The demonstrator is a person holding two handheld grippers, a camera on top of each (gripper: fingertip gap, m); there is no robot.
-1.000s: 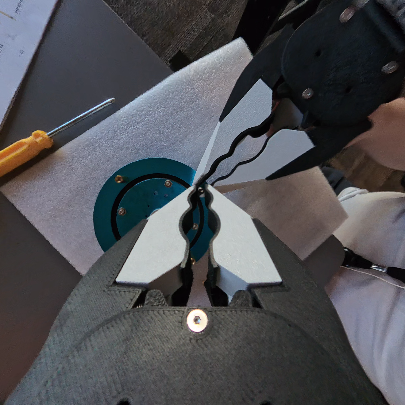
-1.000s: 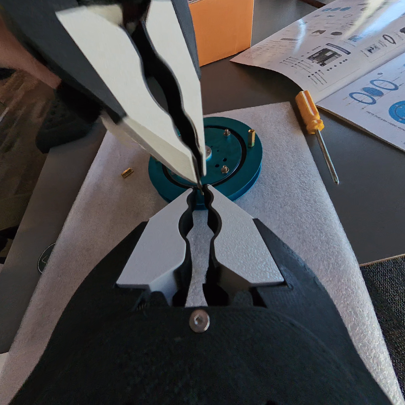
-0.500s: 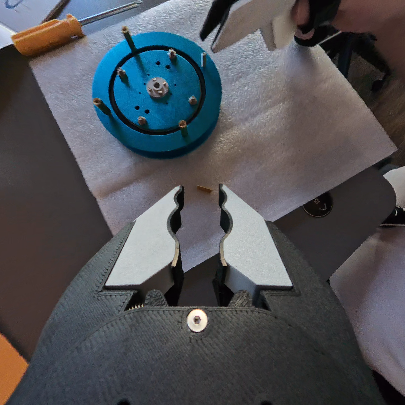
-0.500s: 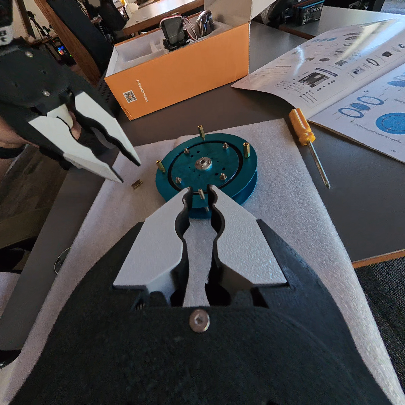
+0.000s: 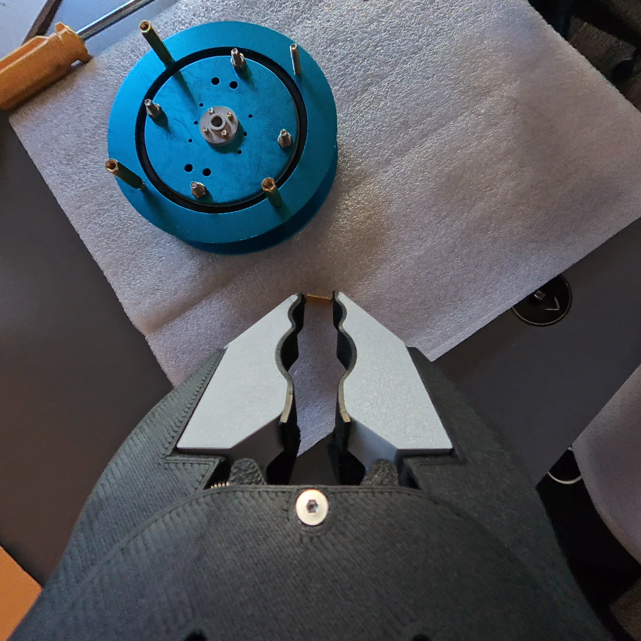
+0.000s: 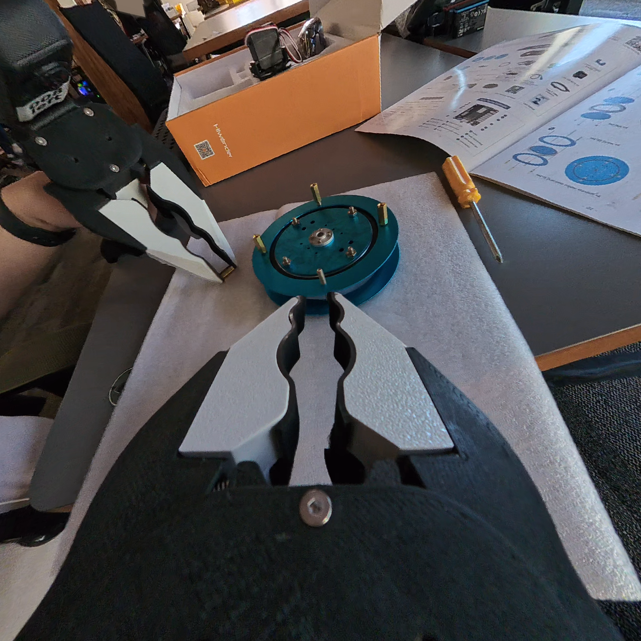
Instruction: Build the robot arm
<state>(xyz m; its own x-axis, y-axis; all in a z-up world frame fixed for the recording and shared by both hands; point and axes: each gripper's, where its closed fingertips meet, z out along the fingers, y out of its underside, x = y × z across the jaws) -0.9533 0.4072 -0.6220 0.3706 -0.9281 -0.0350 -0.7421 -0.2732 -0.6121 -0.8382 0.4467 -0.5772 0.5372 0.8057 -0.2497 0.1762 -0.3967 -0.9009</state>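
Observation:
A blue metal disc (image 5: 256, 166) lies on a white foam sheet (image 5: 451, 173), with three tall brass standoffs, a thin silver post (image 5: 294, 57) and several short screws standing on it. My left gripper (image 5: 319, 299) is down on the foam just in front of the disc, its tips closed on a small brass standoff (image 5: 318, 297) lying flat between them. In the right wrist view the left gripper (image 6: 227, 272) is left of the disc (image 6: 385, 249). My right gripper (image 6: 316, 298) is slightly open and empty, with its tips at the disc's near edge.
An orange-handled screwdriver (image 6: 461, 187) lies right of the foam on the dark table. An open orange box (image 6: 277, 114) with parts stands behind the disc. Printed instruction sheets (image 6: 555, 121) lie at the back right. A round black cap (image 5: 541, 301) is set into the table.
Both grippers met at the disc, then pulled apart. The left one opened, moved to the loose brass standoff on the foam and closed on it. The right one opened and backed off.

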